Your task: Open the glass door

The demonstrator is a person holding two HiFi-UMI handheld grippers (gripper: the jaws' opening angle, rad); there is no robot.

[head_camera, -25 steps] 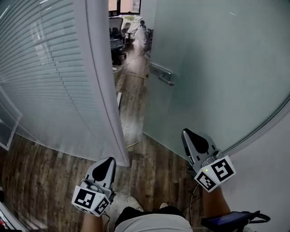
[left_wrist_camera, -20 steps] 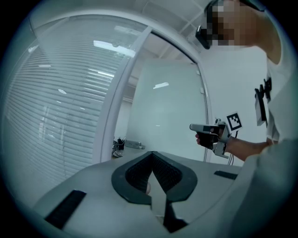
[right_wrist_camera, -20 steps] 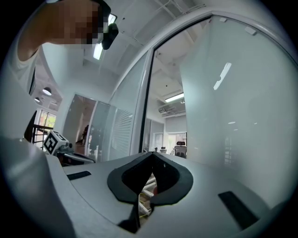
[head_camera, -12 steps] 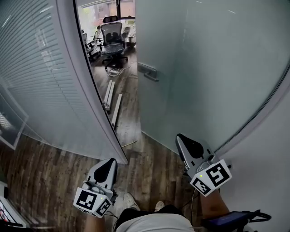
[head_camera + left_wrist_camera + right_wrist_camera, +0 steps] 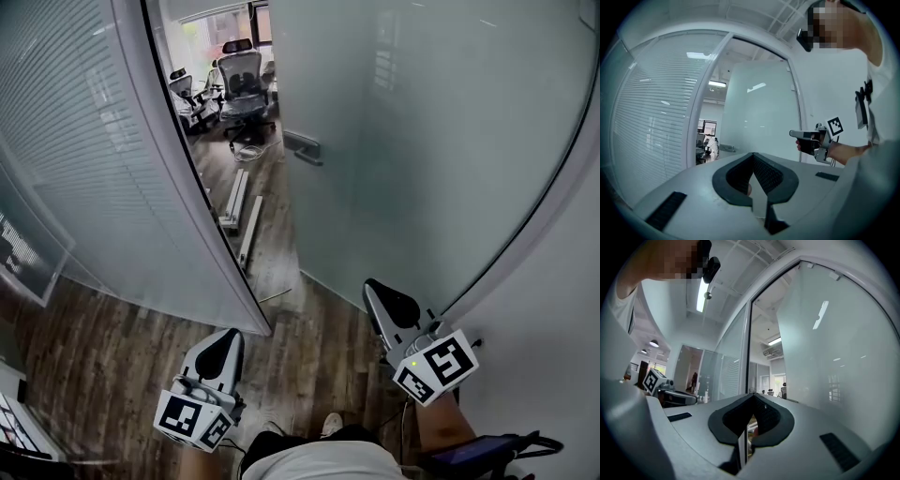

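Wider than a second ago, the doorway gap (image 5: 255, 178) shows office chairs (image 5: 242, 80) beyond; the glass door (image 5: 422, 141) stands ajar ahead-right, your left gripper (image 5: 223, 339) and right gripper (image 5: 381, 294) both closed, empty.

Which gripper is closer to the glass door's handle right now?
Right. The right gripper is below the handle, beside the open glass door. The left gripper hangs lower and farther left, near the slatted glass partition.

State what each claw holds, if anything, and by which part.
Nothing. The left claw and right claw are both shut and empty, clear of the door handle.
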